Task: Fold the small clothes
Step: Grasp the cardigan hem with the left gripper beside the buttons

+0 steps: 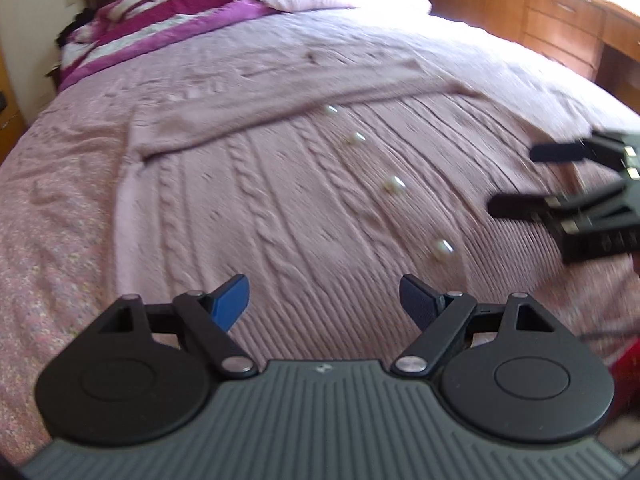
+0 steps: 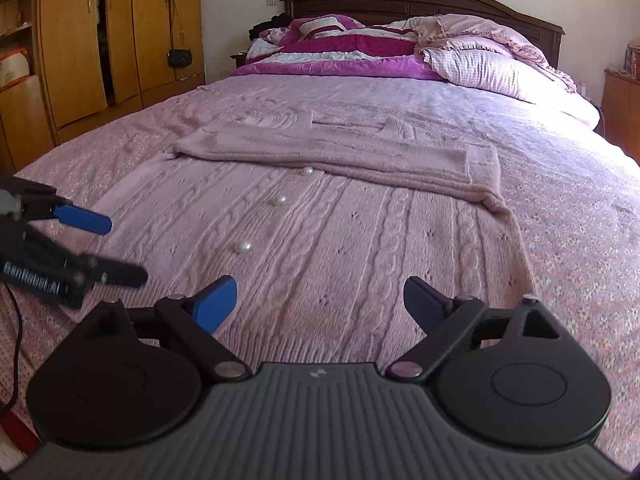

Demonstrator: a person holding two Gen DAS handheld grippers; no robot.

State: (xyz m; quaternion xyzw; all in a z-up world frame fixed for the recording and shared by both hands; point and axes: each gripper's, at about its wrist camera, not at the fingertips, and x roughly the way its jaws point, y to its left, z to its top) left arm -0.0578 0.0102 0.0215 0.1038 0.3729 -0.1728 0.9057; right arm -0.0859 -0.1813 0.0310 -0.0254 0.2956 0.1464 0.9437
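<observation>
A pink cable-knit cardigan (image 2: 360, 232) with pearl buttons (image 2: 244, 246) lies flat on the bed, its sleeves folded across the upper part (image 2: 340, 152). It also shows in the left wrist view (image 1: 300, 200). My left gripper (image 1: 324, 300) is open and empty above the cardigan's lower hem; it appears in the right wrist view (image 2: 120, 248) at the left. My right gripper (image 2: 320, 300) is open and empty over the hem; it appears in the left wrist view (image 1: 508, 180) at the right edge.
The bed has a pink floral cover (image 2: 580, 200), with pillows and a magenta blanket (image 2: 340, 60) at the headboard. A wooden wardrobe (image 2: 100, 40) stands at the left, wooden drawers (image 1: 560, 28) at the right.
</observation>
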